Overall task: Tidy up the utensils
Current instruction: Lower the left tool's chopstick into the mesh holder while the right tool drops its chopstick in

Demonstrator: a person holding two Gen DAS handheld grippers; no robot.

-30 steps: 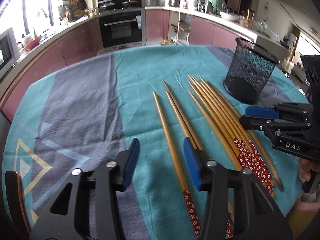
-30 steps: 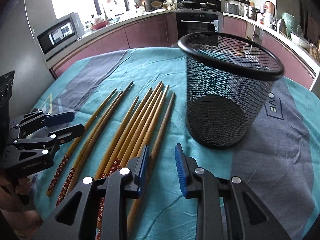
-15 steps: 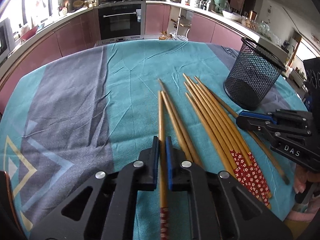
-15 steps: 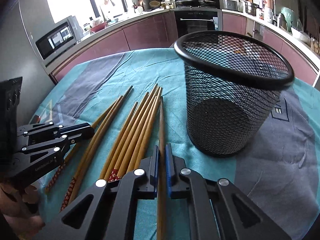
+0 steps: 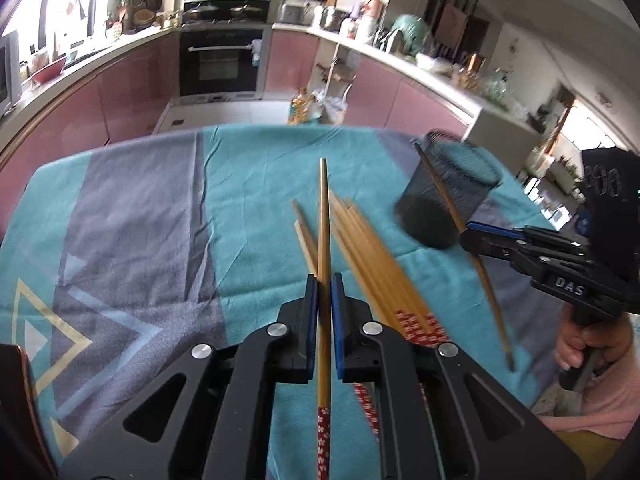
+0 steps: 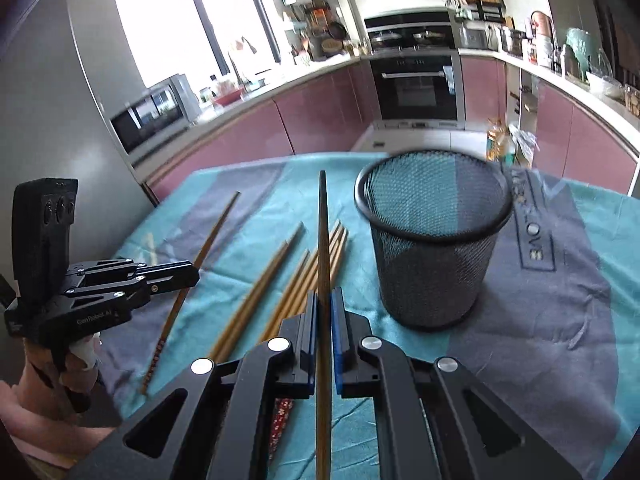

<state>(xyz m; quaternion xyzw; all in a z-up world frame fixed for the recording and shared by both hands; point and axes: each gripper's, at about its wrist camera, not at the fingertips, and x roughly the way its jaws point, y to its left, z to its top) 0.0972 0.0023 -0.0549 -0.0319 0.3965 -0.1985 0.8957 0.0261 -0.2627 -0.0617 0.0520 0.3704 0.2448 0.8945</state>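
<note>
Two claws, two catches: the left claw (image 5: 325, 292) is clamped on one chopstick (image 5: 323, 216) above the tablecloth (image 5: 132, 216), the right claw (image 6: 325, 312) pinching another chopstick (image 6: 322, 232), beside the mesh cup (image 6: 434, 248). Spare chopsticks (image 6: 288, 280) lie between them.

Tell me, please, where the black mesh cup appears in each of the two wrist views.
Left wrist view: the black mesh cup sits right of centre, blurred, behind the chopstick that the right gripper holds.
Right wrist view: the mesh cup stands upright just right of centre, beside the loose chopsticks.
Shared landmark: the black oven at the back.
</note>
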